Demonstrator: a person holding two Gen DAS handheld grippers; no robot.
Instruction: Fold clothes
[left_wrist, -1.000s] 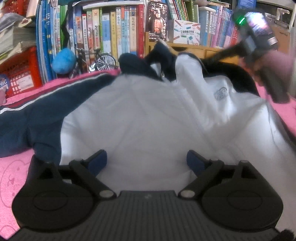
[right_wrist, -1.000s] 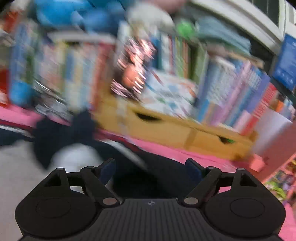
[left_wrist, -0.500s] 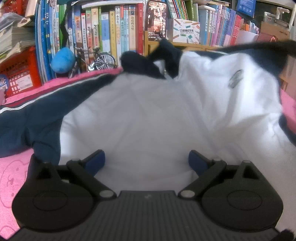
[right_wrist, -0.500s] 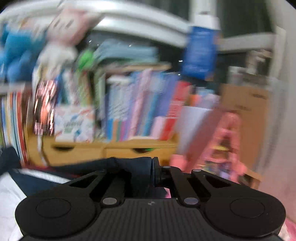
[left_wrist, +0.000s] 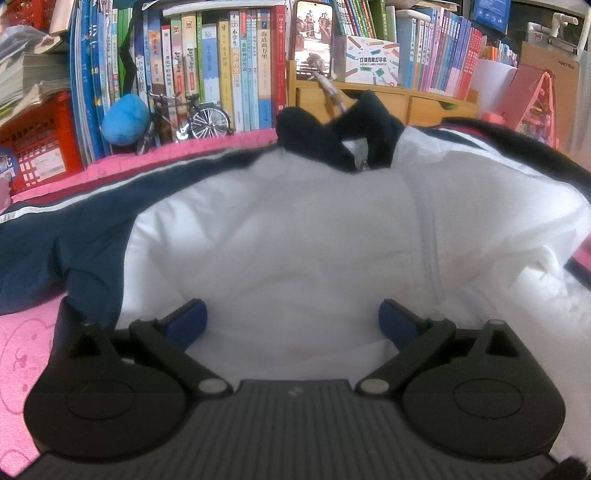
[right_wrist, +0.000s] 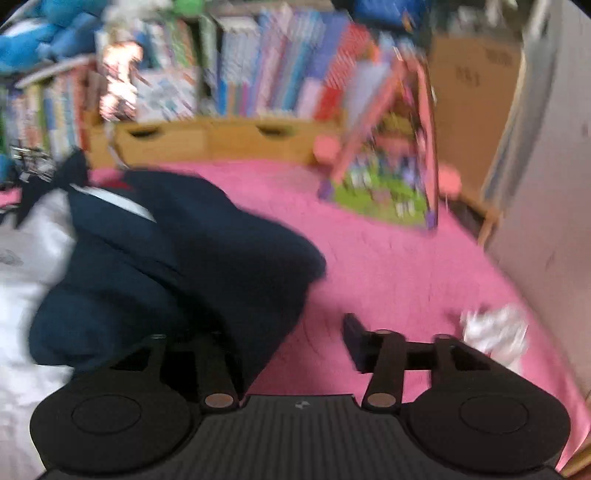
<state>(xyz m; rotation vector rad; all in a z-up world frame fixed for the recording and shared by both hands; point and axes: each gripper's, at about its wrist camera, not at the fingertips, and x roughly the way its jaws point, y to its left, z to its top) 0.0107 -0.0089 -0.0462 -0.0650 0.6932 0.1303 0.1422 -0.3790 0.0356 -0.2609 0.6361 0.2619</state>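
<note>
My left gripper (left_wrist: 291, 321) stands wide open, its jaws opening over the white-and-navy zip jacket (left_wrist: 295, 229) spread on the pink blanket (right_wrist: 388, 266). My right gripper (right_wrist: 291, 343) is opening, its navy sleeve (right_wrist: 192, 258) released and draped over the left finger.

Pink blanket (left_wrist: 22, 354) carries white-navy jacket (left_wrist: 295, 229), crumpled white paper (right_wrist: 495, 332)

Left wrist cam sits low and close over the jacket (left_wrist: 295, 236), angled down, facing the bookshelf (left_wrist: 221, 66). Right wrist cam is further right, also tilted down, blurred, over the pink cover (right_wrist: 388, 266) by the wall (right_wrist: 546, 184). Both see jacket, wooden drawers (left_wrist: 406, 99) and books.
</note>
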